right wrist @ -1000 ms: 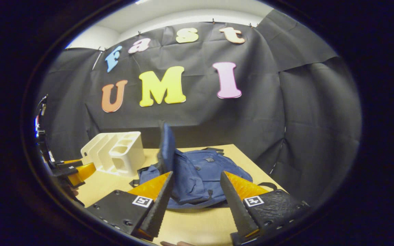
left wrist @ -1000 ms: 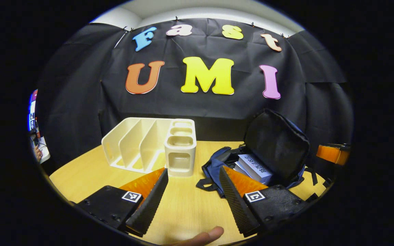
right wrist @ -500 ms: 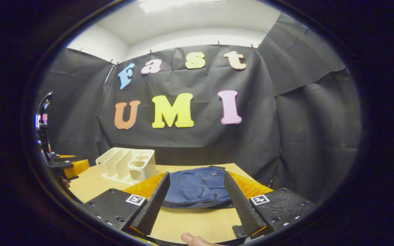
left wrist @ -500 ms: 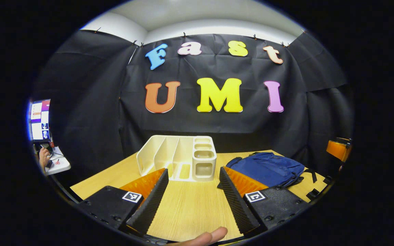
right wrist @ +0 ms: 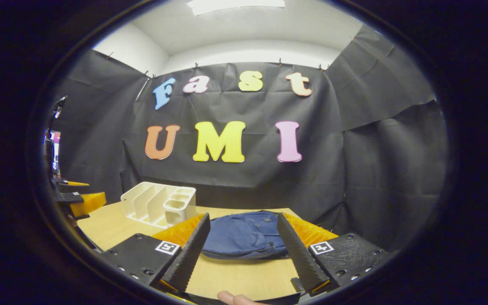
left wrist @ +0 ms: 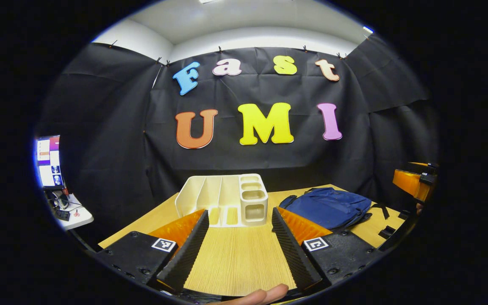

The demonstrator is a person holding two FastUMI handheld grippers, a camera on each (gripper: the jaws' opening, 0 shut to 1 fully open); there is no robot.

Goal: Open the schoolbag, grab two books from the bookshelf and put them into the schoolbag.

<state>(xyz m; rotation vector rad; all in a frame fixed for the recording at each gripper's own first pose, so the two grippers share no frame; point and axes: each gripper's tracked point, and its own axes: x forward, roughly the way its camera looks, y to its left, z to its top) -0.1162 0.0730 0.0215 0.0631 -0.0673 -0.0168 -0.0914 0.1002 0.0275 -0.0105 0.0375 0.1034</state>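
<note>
Books can't be made out: schoolbag (right wrist: 244, 235) is seen flat and closed lower centre, flap up 1 s ago; bookshelf (left wrist: 227, 199) empty; both jaws wide, nothing held.

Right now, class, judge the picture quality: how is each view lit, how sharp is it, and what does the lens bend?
Left gripper view: even overhead light, sharp; the table edges curve, bookshelf and schoolbag crisp. Right gripper view: a ceiling lamp glares at the top; the wall seams bow outward.

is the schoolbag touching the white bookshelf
Apart. The left gripper view shows bare table between the bookshelf and the schoolbag.
</note>
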